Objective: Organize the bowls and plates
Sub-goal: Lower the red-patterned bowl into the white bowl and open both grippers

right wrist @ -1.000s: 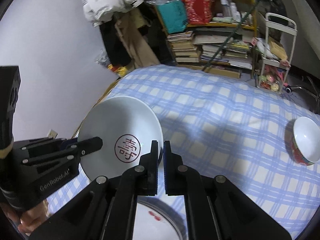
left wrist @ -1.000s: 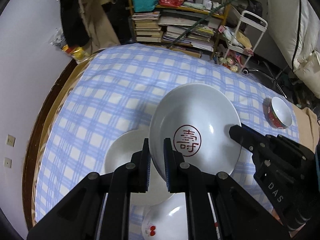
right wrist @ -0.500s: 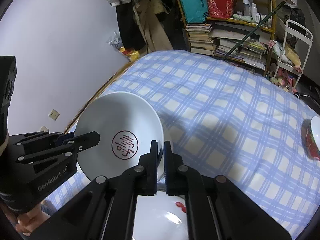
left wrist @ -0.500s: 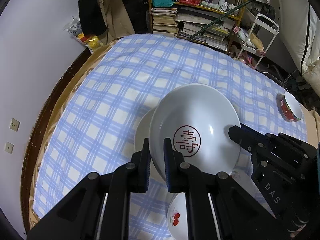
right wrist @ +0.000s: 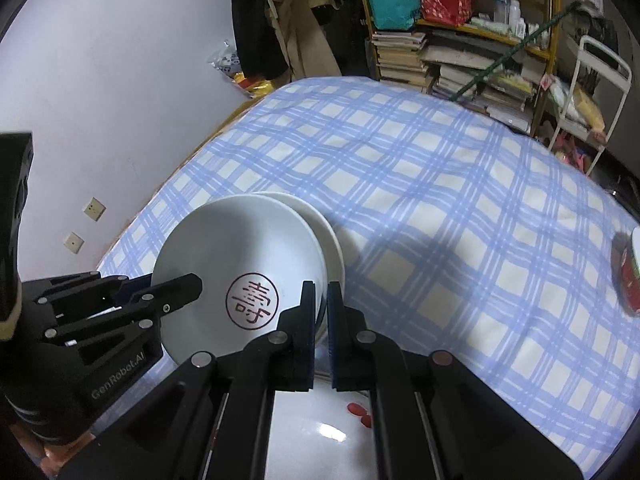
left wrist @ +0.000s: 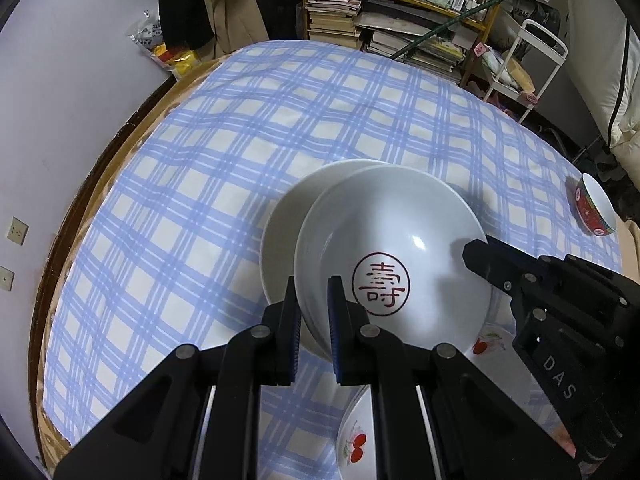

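While both grippers clamp its rim, the white bowl with the red seal [left wrist: 394,264] hangs tilted above a second white dish [left wrist: 280,240] on the blue checked cloth [left wrist: 192,184]; the left gripper [left wrist: 314,320] pinches the rim at about seven o'clock of the bowl in its own view, and the right gripper [right wrist: 320,324] is clenched on the opposite edge; a cherry-patterned bowl [left wrist: 358,440] lies at six o'clock below; a red bowl [left wrist: 594,210] sits at three o'clock, well apart.
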Action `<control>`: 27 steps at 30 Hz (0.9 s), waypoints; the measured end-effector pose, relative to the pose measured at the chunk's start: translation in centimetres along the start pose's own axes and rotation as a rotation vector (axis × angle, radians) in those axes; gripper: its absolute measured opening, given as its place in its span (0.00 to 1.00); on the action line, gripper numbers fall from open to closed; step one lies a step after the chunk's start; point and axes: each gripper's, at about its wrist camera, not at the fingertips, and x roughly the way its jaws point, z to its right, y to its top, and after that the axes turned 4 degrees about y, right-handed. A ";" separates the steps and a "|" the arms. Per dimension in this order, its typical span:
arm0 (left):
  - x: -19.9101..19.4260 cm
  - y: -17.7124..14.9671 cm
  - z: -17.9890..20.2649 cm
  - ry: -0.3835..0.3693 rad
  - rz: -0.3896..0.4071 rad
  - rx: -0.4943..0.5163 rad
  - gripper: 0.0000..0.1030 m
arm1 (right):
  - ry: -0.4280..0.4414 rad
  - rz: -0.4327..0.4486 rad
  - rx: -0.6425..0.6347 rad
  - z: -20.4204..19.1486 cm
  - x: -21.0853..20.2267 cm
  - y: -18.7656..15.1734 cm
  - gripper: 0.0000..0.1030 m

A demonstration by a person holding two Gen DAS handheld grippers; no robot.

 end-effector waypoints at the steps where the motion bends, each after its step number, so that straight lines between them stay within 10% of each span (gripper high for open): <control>1: 0.1 0.0 0.0 -0.003 -0.001 0.000 0.11 | -0.001 -0.005 0.003 0.1 0.2 0.0 0.07; 27: 1.0 -0.5 0.7 0.086 0.045 0.057 0.11 | -0.038 0.017 -0.006 -0.5 0.9 -0.7 0.08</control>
